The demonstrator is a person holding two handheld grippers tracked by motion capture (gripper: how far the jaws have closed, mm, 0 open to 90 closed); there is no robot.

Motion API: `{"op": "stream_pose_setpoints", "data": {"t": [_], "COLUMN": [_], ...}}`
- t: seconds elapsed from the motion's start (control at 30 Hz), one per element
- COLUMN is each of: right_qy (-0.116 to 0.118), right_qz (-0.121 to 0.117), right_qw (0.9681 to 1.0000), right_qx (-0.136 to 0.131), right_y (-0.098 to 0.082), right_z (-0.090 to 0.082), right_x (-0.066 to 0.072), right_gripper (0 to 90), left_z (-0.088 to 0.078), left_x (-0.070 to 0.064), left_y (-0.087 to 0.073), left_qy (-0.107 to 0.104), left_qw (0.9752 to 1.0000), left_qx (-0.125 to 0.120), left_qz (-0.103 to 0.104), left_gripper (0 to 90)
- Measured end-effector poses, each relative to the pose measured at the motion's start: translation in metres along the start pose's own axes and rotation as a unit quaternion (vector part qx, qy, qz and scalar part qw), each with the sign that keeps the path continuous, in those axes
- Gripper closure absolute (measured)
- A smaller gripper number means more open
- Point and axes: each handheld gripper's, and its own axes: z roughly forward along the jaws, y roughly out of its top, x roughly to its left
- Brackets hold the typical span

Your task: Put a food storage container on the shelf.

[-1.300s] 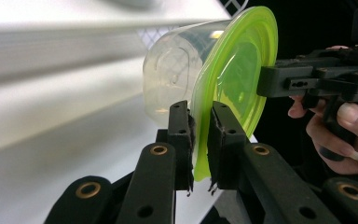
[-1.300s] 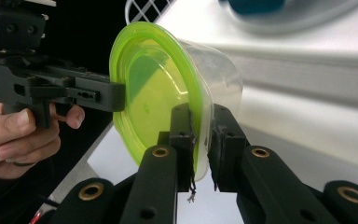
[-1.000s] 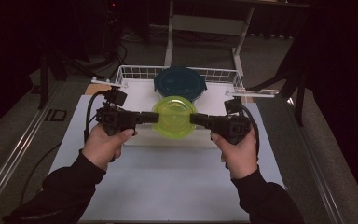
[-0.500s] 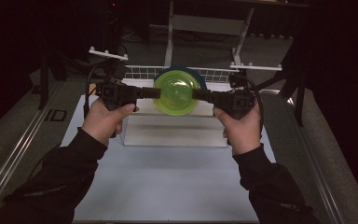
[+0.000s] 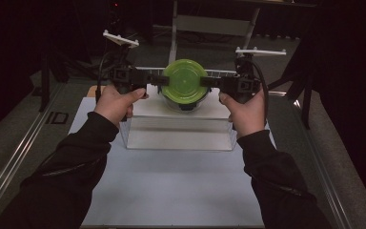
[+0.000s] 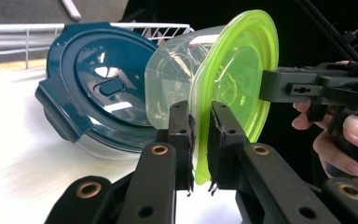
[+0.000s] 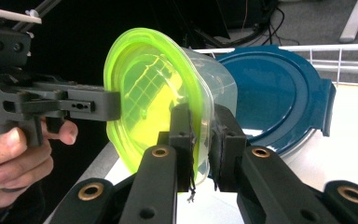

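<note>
gripping the rim of the green-lidded clear container (image 5: 185, 87) from either side: left gripper (image 5: 158, 79) and right gripper (image 5: 209, 82), both clamped on the lid's edge. held in the air between the two hands, lid facing the camera. behind it, teal-lidded container (image 6: 98, 93) on the white surface, then wire rack (image 7: 340, 58).

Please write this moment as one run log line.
left gripper: shut on green-lidded tub | right gripper: shut on tub | tub: lifted | blue-lidded container: behind
</note>
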Motion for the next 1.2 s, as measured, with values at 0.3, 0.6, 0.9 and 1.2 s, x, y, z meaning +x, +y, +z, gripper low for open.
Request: {"op": "stream_pose_setpoints", "data": {"t": [0.3, 0.6, 0.9, 1.2], "right_qy": [-0.001, 0.001, -0.005, -0.005], "right_qz": [0.017, 0.047, 0.060, 0.073], "right_qw": [0.9998, 0.9988, 0.9980, 0.9972], "right_qx": [0.010, 0.016, 0.018, 0.017], "right_y": [0.004, 0.017, 0.028, 0.029], "right_z": [0.008, 0.016, 0.028, 0.033], "right_x": [-0.012, -0.023, -0.034, -0.040], "right_gripper": [80.3, 75.2, 66.0, 62.7], "left_z": [0.008, 0.016, 0.026, 0.033], "left_x": [0.007, 0.014, 0.023, 0.022], "left_y": [0.005, 0.012, 0.017, 0.019], "left_qy": [0.002, -0.007, 0.006, 0.022], "left_qw": [0.9999, 0.9994, 0.9986, 0.9982], "left_qx": [0.006, -0.009, -0.023, -0.032], "left_qz": [-0.011, -0.032, -0.048, -0.045], "left_gripper": [80.1, 76.7, 64.2, 48.3]}}
